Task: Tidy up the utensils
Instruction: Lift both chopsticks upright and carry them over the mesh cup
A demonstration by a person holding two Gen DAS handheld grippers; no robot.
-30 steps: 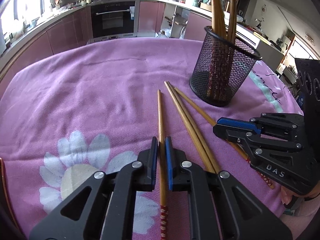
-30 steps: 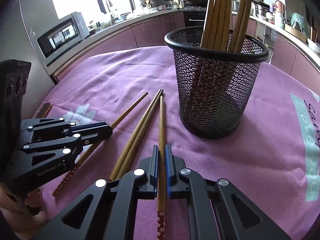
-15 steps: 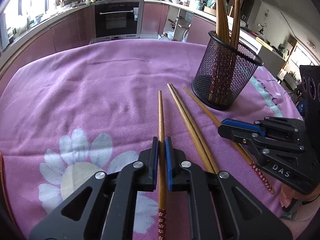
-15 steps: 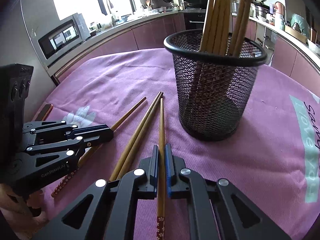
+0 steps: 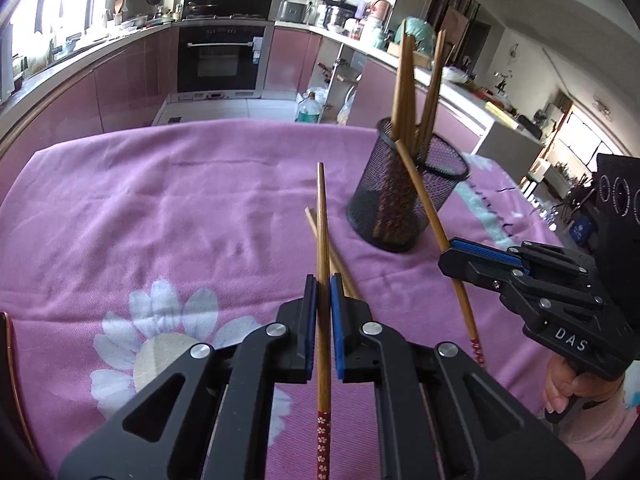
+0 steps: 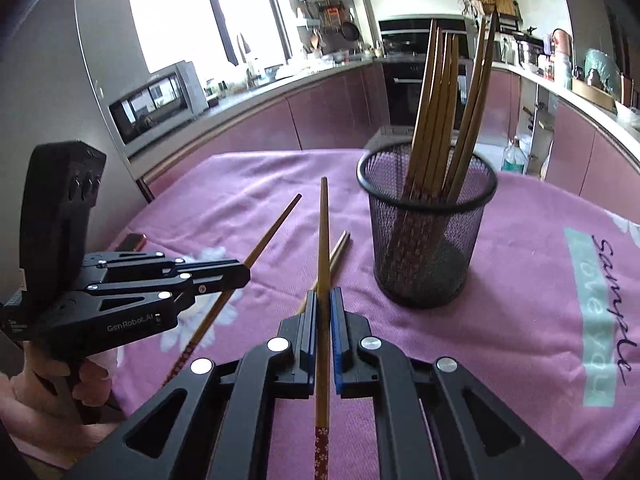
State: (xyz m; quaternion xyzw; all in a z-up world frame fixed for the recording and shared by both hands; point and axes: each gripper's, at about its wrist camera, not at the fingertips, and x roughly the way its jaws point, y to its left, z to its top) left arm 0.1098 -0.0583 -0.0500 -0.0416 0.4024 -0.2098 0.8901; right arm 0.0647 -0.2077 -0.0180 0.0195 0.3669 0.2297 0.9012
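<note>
My left gripper (image 5: 324, 284) is shut on a wooden chopstick (image 5: 322, 232) and holds it above the pink cloth, tip pointing away. My right gripper (image 6: 324, 300) is shut on another chopstick (image 6: 323, 240), also lifted. In the left wrist view the right gripper (image 5: 452, 258) shows at the right with its chopstick (image 5: 424, 204) crossing in front of the black mesh holder (image 5: 404, 200). In the right wrist view the left gripper (image 6: 236, 276) shows at the left. The mesh holder (image 6: 428, 232) holds several upright chopsticks. Two chopsticks (image 6: 338, 250) lie on the cloth.
The pink flowered tablecloth (image 5: 160, 220) covers the table. A small dark object (image 6: 132, 242) lies at the table's left edge. Kitchen cabinets and an oven stand beyond the far edge.
Both grippers have lifted their chopsticks off the cloth and pulled up and back. The holder now looks farther away. Two chopsticks stay on the cloth.
</note>
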